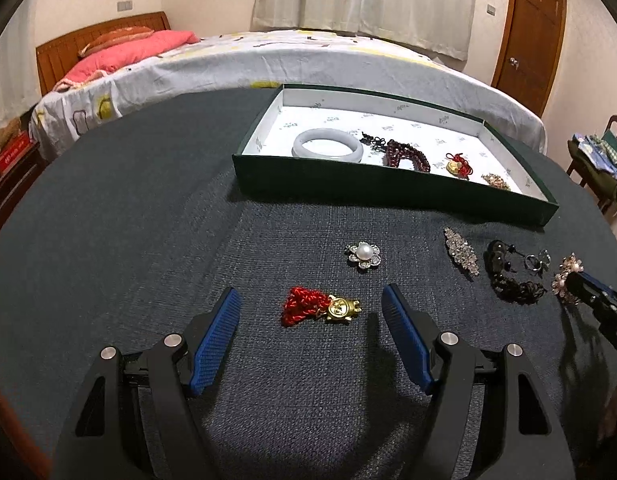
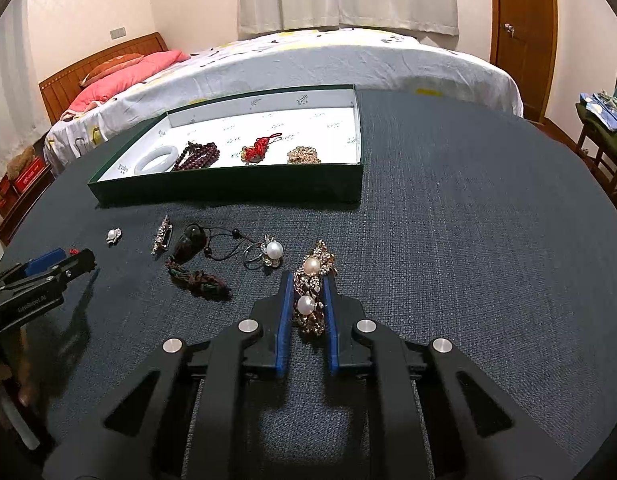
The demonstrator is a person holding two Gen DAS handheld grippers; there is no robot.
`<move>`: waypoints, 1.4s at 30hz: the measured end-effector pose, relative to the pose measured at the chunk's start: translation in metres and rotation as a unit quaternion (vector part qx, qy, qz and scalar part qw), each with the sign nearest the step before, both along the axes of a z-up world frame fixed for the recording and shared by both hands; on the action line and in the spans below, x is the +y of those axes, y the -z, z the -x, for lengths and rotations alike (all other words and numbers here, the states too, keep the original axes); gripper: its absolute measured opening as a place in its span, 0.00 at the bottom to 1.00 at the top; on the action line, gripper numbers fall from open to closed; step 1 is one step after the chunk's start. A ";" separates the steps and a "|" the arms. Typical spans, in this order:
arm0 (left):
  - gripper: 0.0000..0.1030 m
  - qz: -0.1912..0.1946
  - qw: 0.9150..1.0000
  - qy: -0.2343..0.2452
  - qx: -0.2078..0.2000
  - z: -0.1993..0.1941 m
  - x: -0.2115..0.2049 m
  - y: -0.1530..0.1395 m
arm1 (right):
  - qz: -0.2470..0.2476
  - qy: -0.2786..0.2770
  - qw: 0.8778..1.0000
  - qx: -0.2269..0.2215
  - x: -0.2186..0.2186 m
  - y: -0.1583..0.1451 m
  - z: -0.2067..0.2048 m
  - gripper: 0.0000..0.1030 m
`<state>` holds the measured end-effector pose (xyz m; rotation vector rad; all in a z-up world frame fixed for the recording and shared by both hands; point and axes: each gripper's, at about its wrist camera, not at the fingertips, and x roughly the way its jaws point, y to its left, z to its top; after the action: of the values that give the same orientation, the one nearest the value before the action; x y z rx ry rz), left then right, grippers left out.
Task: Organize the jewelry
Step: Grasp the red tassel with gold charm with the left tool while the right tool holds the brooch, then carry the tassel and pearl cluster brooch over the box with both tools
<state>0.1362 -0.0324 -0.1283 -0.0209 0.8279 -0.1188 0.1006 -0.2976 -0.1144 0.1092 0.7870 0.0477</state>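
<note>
A green box (image 1: 388,190) (image 2: 228,190) with a white lining holds a pale bangle (image 1: 327,145), dark red beads (image 1: 406,154), a red-corded gold charm (image 1: 458,166) and a gold brooch (image 2: 303,155). My left gripper (image 1: 311,300) is open around a red-tasselled gold charm (image 1: 322,306) on the dark cloth. My right gripper (image 2: 307,280) is shut on a gold pearl brooch (image 2: 310,288); that brooch also shows in the left wrist view (image 1: 566,274).
On the cloth lie a pearl flower brooch (image 1: 363,255) (image 2: 113,235), a crystal hair clip (image 1: 462,252) (image 2: 162,236), a dark beaded cord pendant (image 1: 512,276) (image 2: 196,256) and a pearl ring (image 2: 268,254). A bed (image 1: 268,64) stands behind the round table (image 2: 468,240).
</note>
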 end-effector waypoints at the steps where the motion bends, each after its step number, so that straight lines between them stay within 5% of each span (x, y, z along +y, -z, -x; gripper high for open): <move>1: 0.69 0.006 1.000 0.000 0.005 -0.001 0.002 0.001 | 0.000 0.000 1.000 0.000 0.000 0.000 0.000 0.14; 7: 0.67 0.016 1.000 -0.014 0.005 -0.002 0.010 -0.002 | -0.003 0.000 1.000 0.000 0.000 0.000 -0.001 0.15; 9: 0.50 0.013 1.000 -0.004 0.004 -0.003 0.009 -0.002 | -0.004 0.000 1.000 0.000 0.000 0.000 -0.001 0.15; 20: 0.20 0.025 0.999 0.037 0.004 -0.002 0.000 -0.001 | -0.004 0.000 1.000 0.000 -0.001 0.000 -0.001 0.15; 42: 0.09 0.014 0.999 0.041 -0.022 0.003 -0.003 -0.010 | -0.004 0.000 1.000 -0.004 0.000 -0.001 -0.001 0.14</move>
<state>0.1328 -0.0350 -0.1184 -0.0101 0.7840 -0.2073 0.1016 -0.2973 -0.1139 0.1167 0.7796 0.0521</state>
